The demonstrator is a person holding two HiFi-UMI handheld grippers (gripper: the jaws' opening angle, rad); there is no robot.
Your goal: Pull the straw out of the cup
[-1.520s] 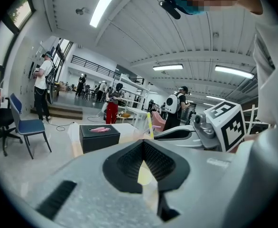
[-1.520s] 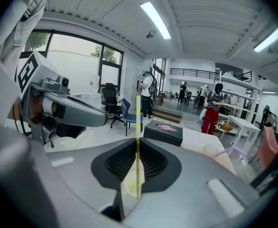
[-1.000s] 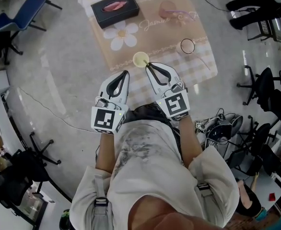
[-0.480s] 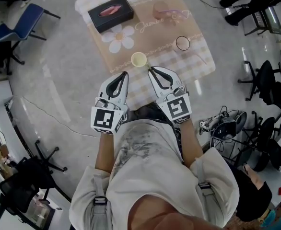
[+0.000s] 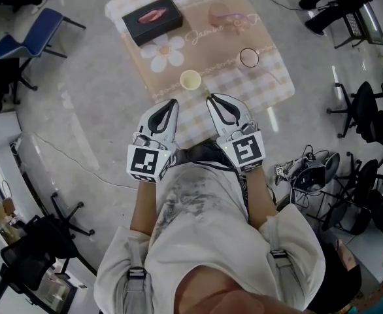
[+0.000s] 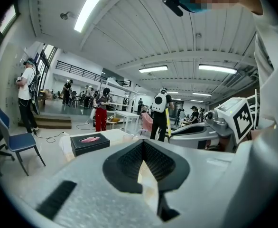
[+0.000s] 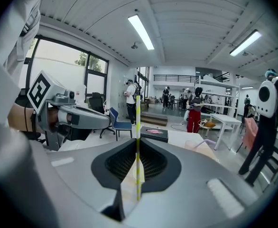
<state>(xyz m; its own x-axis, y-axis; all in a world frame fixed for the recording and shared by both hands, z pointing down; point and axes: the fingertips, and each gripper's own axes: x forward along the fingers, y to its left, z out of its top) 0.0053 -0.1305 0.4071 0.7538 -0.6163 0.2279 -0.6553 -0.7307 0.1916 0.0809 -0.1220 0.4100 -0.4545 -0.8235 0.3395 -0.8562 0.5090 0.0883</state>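
Observation:
A pale paper cup point(image 5: 190, 80) stands upright on the checked tablecloth point(image 5: 270, 84), just beyond both grippers. My right gripper point(image 5: 210, 97) is a little to the near right of the cup and apart from it. It is shut on a thin yellow-and-white striped straw point(image 7: 138, 127), which stands upright between its fingertips point(image 7: 137, 141), clear of the cup. My left gripper point(image 5: 172, 101) hovers to the cup's near left. Its tips point(image 6: 143, 142) meet with nothing between them.
A black box point(image 5: 151, 19) with a pink picture lies at the table's far left. A dark ring point(image 5: 248, 57) lies at the right of the cloth. A blue chair point(image 5: 41, 12), black office chairs point(image 5: 365, 113) and floor cables surround the table. People stand in the background.
My right gripper has drawn back from the cup's rim toward the person with the straw in it, leaving a gap to the cup. The left gripper has barely moved.

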